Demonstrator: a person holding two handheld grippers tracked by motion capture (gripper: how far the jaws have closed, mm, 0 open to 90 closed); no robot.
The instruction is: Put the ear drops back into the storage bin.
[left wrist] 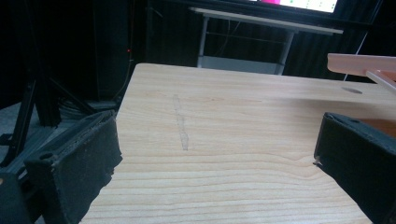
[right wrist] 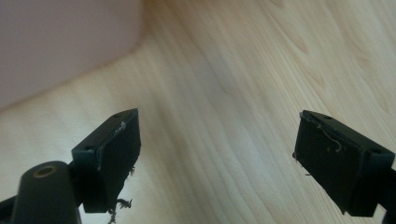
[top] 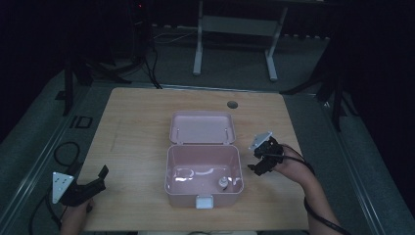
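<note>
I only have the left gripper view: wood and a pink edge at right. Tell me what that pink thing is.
Observer: In the high view it is a pink box, lid swung open behind it.
Operator: Report what is inside.
Observer: A small white object sits near the front right corner; too small to identify.
Operator: Say where the other gripper is.
Observer: The right gripper is beside the box's right wall, jaws open over bare table, holding nothing.
</note>
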